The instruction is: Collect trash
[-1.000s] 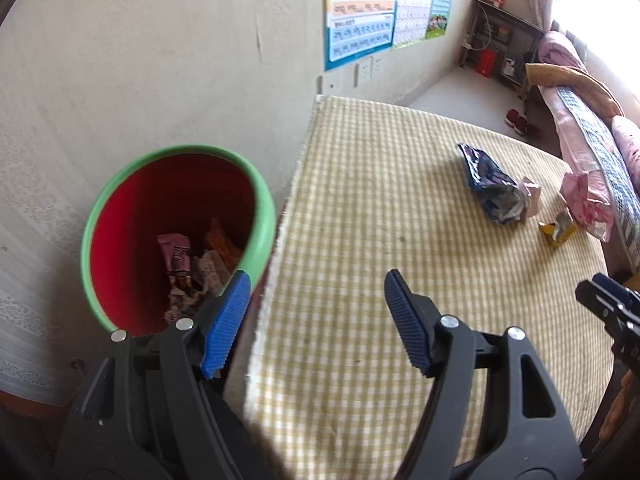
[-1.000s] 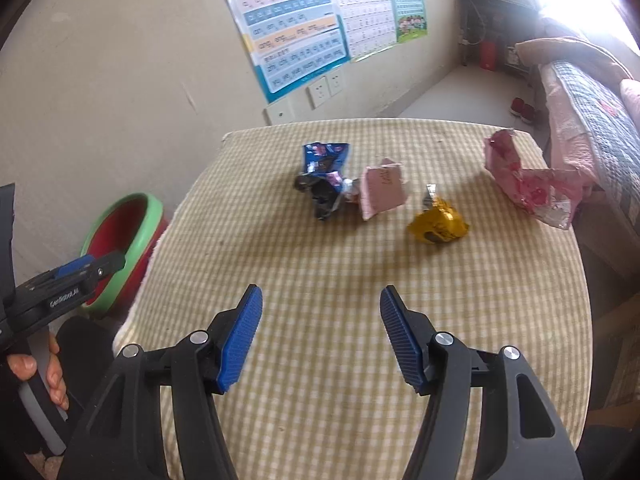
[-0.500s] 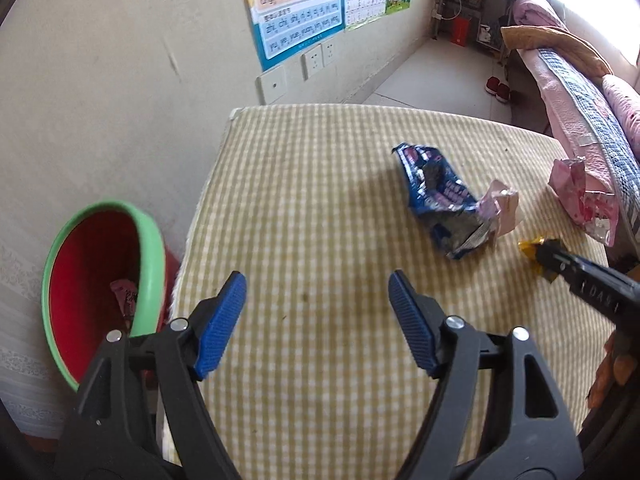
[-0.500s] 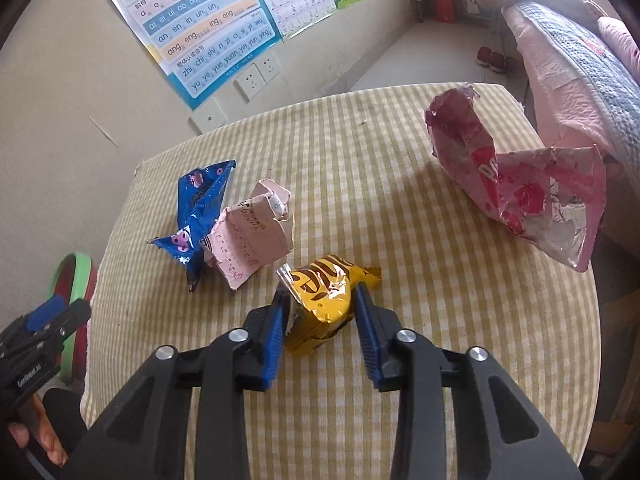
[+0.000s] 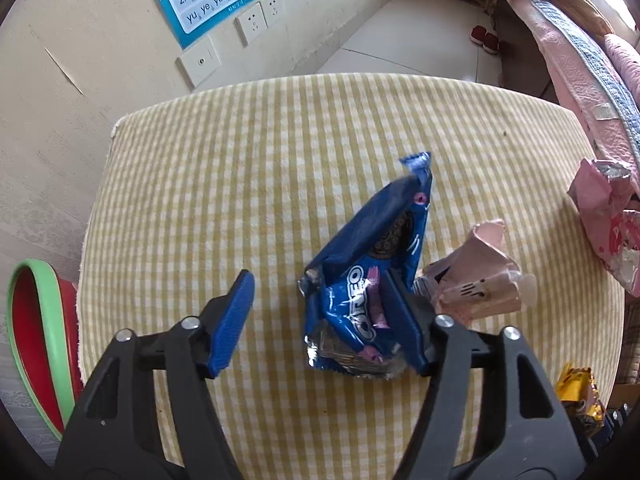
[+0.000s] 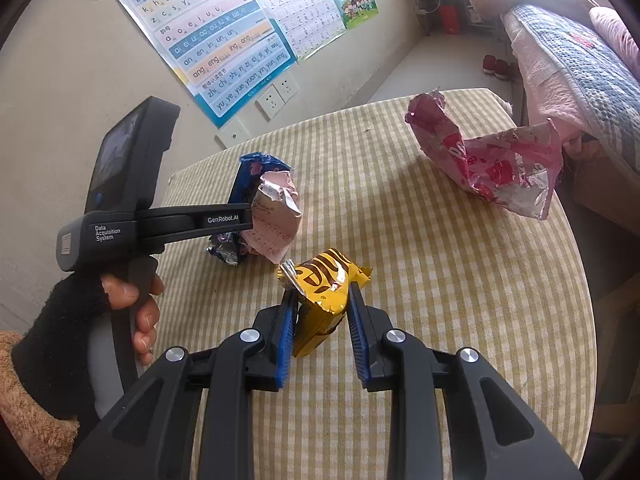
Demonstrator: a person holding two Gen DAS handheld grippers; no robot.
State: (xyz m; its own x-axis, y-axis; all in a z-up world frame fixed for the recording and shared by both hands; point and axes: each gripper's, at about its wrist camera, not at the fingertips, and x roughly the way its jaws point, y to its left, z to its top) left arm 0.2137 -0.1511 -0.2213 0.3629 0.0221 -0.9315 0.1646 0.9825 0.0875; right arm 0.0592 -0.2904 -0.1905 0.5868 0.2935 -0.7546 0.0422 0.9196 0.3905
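Right wrist view: the right tool [image 6: 322, 312] is closing, both pads pressing on a yellow candy wrapper [image 6: 325, 288] on the checked tabletop [image 6: 440, 280]. Just behind that wrapper lies a crumpled pale pink wrapper [image 6: 276, 216], touching a blue Oreo packet [image 6: 252, 172] beyond it; a larger pink-and-red foil bag [image 6: 492, 164] sits well apart near the tabletop's far right edge. Over the Oreo packet, the left tool [image 5: 320, 304], held in a person's hand [image 6: 136, 300], is closing with the packet between its pads: the right pad touches it, the left pad stands clear. A green-rimmed red bin [image 5: 36, 328] stands beside the tabletop's left edge.
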